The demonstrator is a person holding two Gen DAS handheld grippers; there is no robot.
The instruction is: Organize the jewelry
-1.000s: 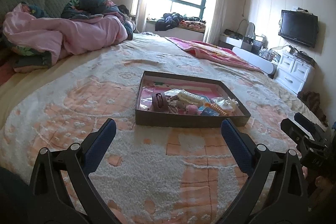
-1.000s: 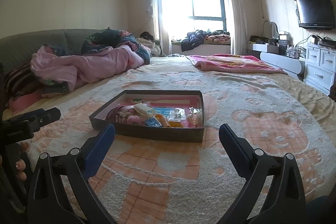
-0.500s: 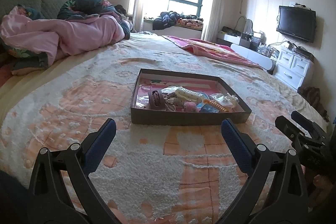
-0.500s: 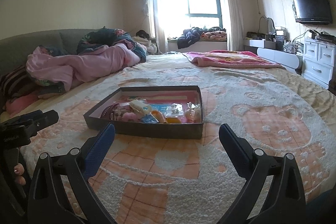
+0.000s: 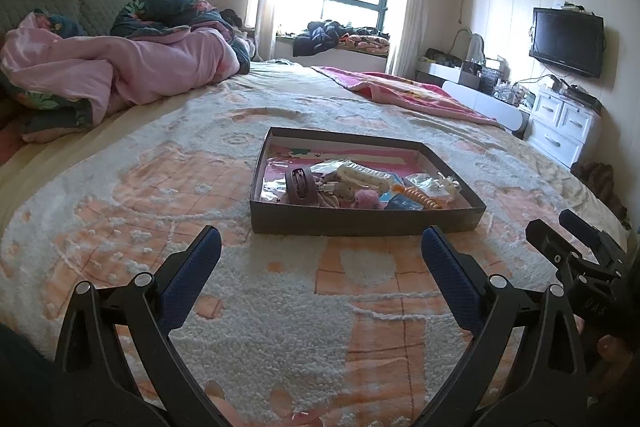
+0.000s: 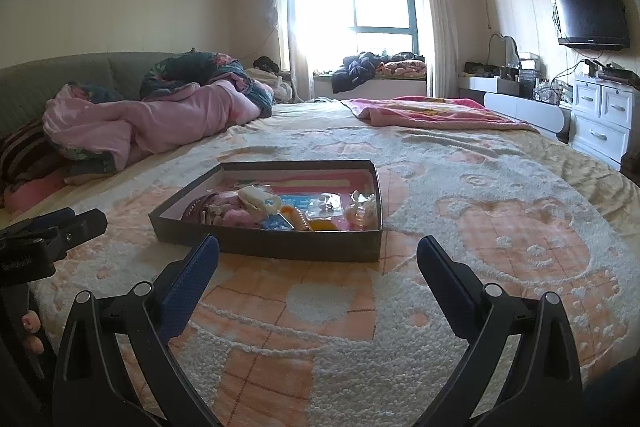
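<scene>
A shallow dark cardboard box (image 5: pixel 360 221) sits on the bed blanket, and also shows in the right wrist view (image 6: pixel 280 247). It holds a pile of jewelry and hair things: a mauve hair claw (image 5: pixel 301 183), a cream clip (image 5: pixel 362 175), a pink pompom (image 5: pixel 366 198), an orange spiral band (image 5: pixel 420 197), clear packets (image 6: pixel 326 203). My left gripper (image 5: pixel 320 251) is open and empty, just short of the box's near wall. My right gripper (image 6: pixel 318 255) is open and empty, also just short of the box. Each gripper shows at the edge of the other's view.
The box lies on a white and orange tufted blanket (image 5: pixel 280 307). A pink quilt (image 5: pixel 120 67) is heaped at the back left, a pink blanket (image 5: pixel 400 91) at the back right. A white dresser (image 5: pixel 560 123) and a TV (image 5: pixel 566 41) stand at the right wall.
Both grippers have dropped lower and come a little closer to the box. Both stay open and empty. The box and its contents have not moved.
</scene>
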